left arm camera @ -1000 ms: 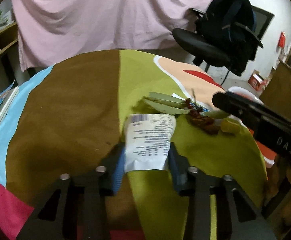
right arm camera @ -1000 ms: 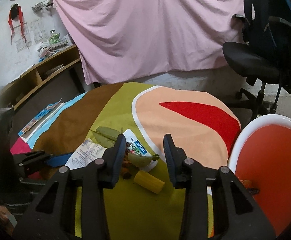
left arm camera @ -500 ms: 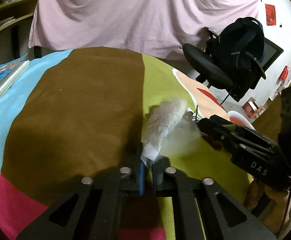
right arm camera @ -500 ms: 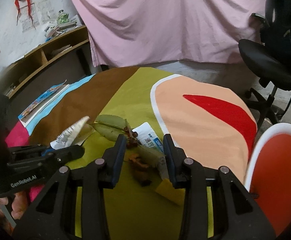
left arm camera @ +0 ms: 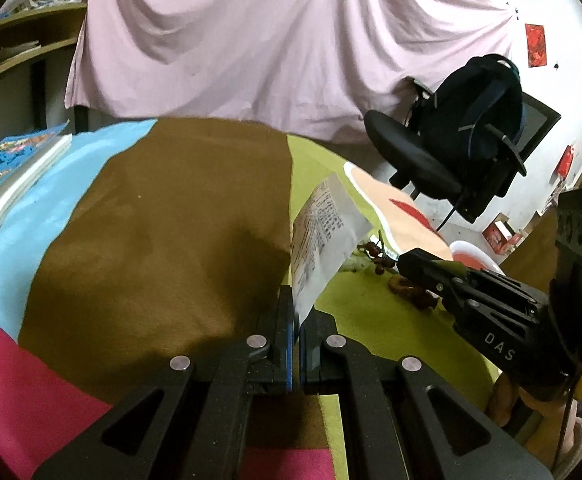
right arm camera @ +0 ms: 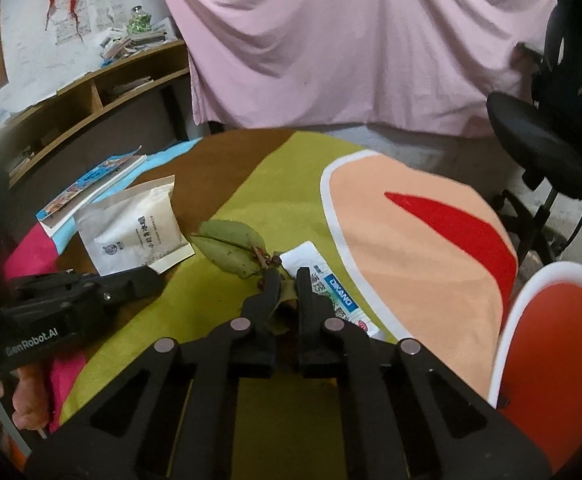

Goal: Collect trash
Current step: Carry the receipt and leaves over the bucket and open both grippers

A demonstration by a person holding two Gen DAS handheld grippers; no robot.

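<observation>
My left gripper (left arm camera: 295, 304) is shut on the bottom edge of a white printed paper packet (left arm camera: 323, 236), which stands up off the tablecloth. The right wrist view shows the same packet (right arm camera: 131, 228) above the left gripper (right arm camera: 153, 280). My right gripper (right arm camera: 287, 282) has its jaws closing tight on a green leaf piece (right arm camera: 281, 312). Around it lie two larger leaves (right arm camera: 231, 244), a twig of dark red berries (right arm camera: 267, 258) and a blue-and-white wrapper (right arm camera: 331, 288). From the left wrist view, the right gripper (left arm camera: 407, 262) comes in from the right beside the berries (left arm camera: 377, 254).
A white-rimmed red basin (right arm camera: 531, 292) sits at the table's right edge. Books (right arm camera: 91, 184) lie at the far left. Beyond the table stand an office chair with a dark backpack (left arm camera: 471, 140), a hanging pink sheet (right arm camera: 331, 40) and wooden shelves (right arm camera: 103, 88).
The left gripper shut on the packet and raised it off the cloth. The right gripper moved forward over the leaves and shut on a leaf piece.
</observation>
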